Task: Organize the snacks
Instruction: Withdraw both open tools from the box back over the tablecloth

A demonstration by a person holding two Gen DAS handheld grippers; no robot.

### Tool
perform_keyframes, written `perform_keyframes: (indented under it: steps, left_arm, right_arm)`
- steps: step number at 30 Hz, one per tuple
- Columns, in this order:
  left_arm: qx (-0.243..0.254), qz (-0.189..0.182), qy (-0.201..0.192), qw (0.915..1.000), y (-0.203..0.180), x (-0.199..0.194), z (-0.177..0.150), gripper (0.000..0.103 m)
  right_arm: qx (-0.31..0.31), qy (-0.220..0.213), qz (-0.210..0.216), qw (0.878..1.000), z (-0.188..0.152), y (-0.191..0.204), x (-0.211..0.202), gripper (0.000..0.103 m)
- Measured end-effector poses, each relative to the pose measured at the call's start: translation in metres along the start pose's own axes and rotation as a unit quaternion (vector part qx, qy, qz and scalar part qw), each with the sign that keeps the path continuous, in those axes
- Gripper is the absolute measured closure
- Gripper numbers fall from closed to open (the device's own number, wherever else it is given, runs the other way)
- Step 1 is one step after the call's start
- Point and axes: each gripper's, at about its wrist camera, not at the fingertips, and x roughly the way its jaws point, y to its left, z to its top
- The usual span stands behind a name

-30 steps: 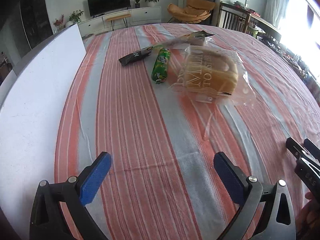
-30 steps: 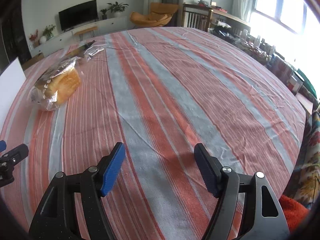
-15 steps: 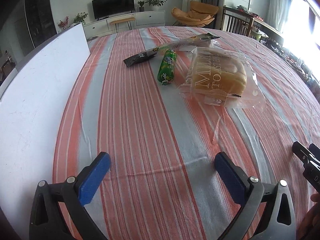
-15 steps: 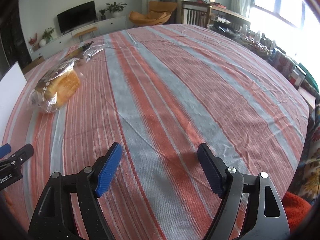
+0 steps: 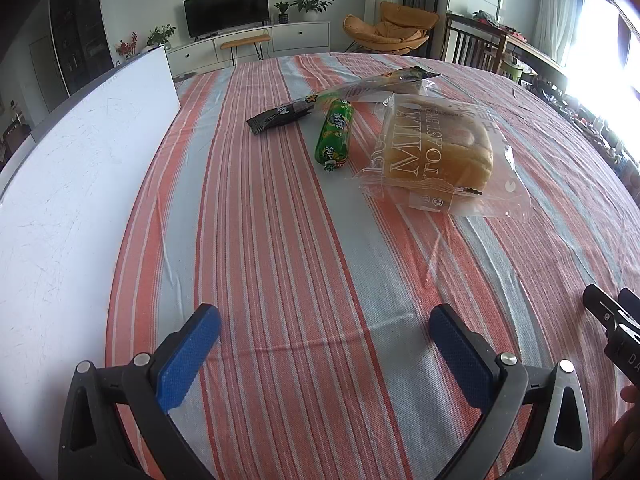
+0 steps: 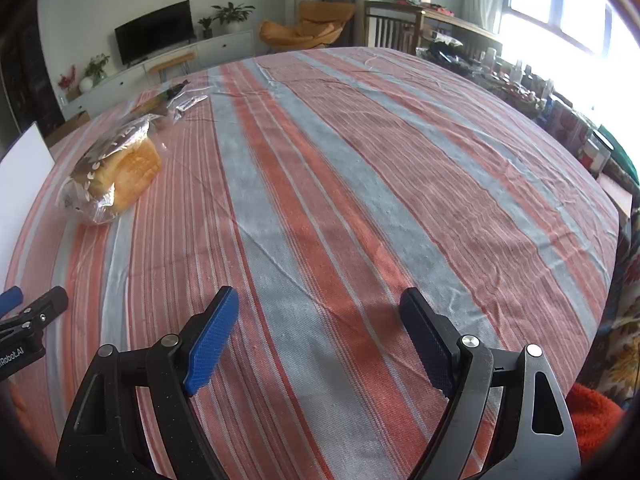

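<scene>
Left wrist: bagged bread well beyond empty left gripper

**Striped cloth, sunlit living room**

A tablecloth in orange, grey and white stripes covers the table, with a white board along its left edge. At the far wall a dark television sits on a low white cabinet, potted plants beside it. An orange armchair stands to the right, near a bright window.

Daylight, blown-out window glare right; fisheye edges dark.
</scene>
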Motion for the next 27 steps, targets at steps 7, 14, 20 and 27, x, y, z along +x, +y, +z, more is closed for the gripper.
perform_keyframes:
  steps: [7,14,20,27]
  left_arm:
    - [0.000,0.000,0.000,1.0000,0.000,0.000,0.000,0.000]
    - [0.000,0.000,0.000,1.0000,0.000,0.000,0.000,0.000]
    - [0.000,0.000,0.000,1.0000,0.000,0.000,0.000,0.000]
    - [-0.061,-0.024,-0.007,0.9978,0.012,-0.015,0.022,0.000]
  right_arm:
    - [0.000,0.000,0.000,1.000,0.000,0.000,0.000,0.018]
    - [0.000,0.000,0.000,1.000,0.000,0.000,0.000,0.017]
    - [0.000,0.000,0.001,1.000,0.000,0.000,-0.001,0.017]
    - [-0.001,0.001,0.002,1.000,-0.001,0.001,-0.001,0.017]
